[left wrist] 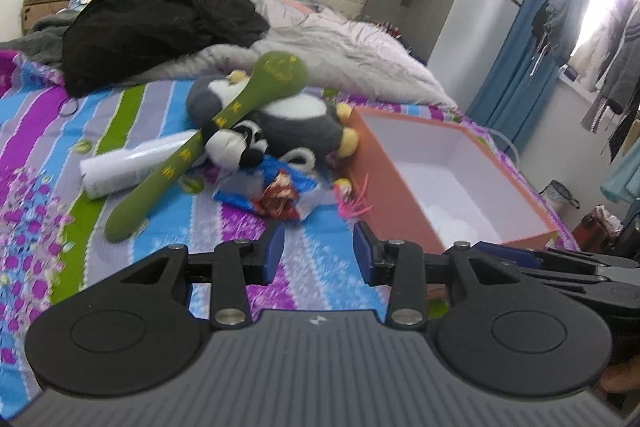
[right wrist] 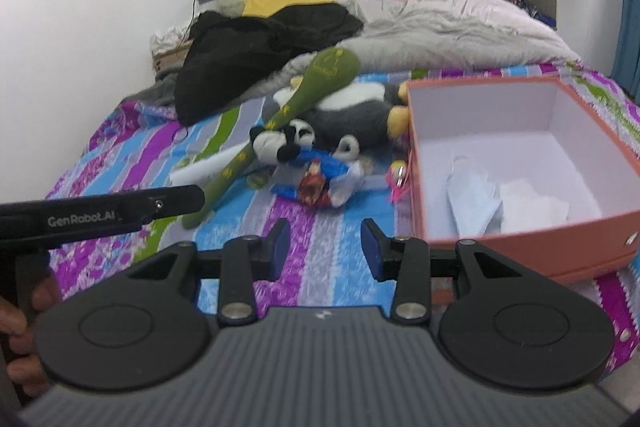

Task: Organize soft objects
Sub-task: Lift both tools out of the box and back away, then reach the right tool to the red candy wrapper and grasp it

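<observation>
A pile of soft toys lies on the striped bedspread: a grey and white penguin plush [left wrist: 296,123] [right wrist: 352,115], a small panda plush [left wrist: 240,145] [right wrist: 284,143], and a long green plush club [left wrist: 208,139] [right wrist: 280,115] lying across them. An open orange box [left wrist: 384,179] [right wrist: 520,243] stands right of the pile, with a blue face mask [right wrist: 472,199] and white tissue inside. My left gripper [left wrist: 319,251] is open and empty above the bedspread in front of the pile. My right gripper [right wrist: 325,247] is open and empty, beside the box's near left corner.
A white bottle [left wrist: 132,163], a blue packet [left wrist: 264,187] [right wrist: 320,167], a red snack wrapper [left wrist: 278,199] and a pink item [right wrist: 398,179] lie by the toys. Black clothing [left wrist: 152,27] [right wrist: 256,55] and a grey blanket [left wrist: 340,55] cover the far bed. The left gripper's body [right wrist: 100,213] shows at left.
</observation>
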The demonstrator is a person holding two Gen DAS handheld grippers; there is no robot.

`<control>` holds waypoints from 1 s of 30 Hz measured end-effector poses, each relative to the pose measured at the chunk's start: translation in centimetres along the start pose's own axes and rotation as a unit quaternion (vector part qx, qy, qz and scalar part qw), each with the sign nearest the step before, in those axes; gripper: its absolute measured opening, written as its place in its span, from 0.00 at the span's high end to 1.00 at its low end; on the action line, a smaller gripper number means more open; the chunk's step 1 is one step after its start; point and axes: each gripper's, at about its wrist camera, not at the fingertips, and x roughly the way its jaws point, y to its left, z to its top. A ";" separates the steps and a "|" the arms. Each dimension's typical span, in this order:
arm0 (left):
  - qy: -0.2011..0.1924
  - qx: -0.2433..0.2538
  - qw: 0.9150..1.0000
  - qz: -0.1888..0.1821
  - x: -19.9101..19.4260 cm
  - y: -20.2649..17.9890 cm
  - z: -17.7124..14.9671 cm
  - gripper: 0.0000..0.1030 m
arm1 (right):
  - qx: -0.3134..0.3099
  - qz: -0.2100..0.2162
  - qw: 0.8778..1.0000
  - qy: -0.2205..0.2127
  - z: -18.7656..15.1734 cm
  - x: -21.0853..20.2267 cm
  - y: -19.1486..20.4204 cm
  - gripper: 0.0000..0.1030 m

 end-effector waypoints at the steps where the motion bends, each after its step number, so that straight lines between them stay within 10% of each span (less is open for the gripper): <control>1: 0.000 -0.002 1.000 0.000 -0.1 0.1 -0.2 0.58 | 0.001 0.001 1.000 0.005 -0.3 0.1 0.1 0.59; 30: 0.046 -0.070 0.996 0.029 16.1 10.0 1.0 0.58 | 0.023 0.034 0.996 0.074 1.3 12.8 -0.4 0.59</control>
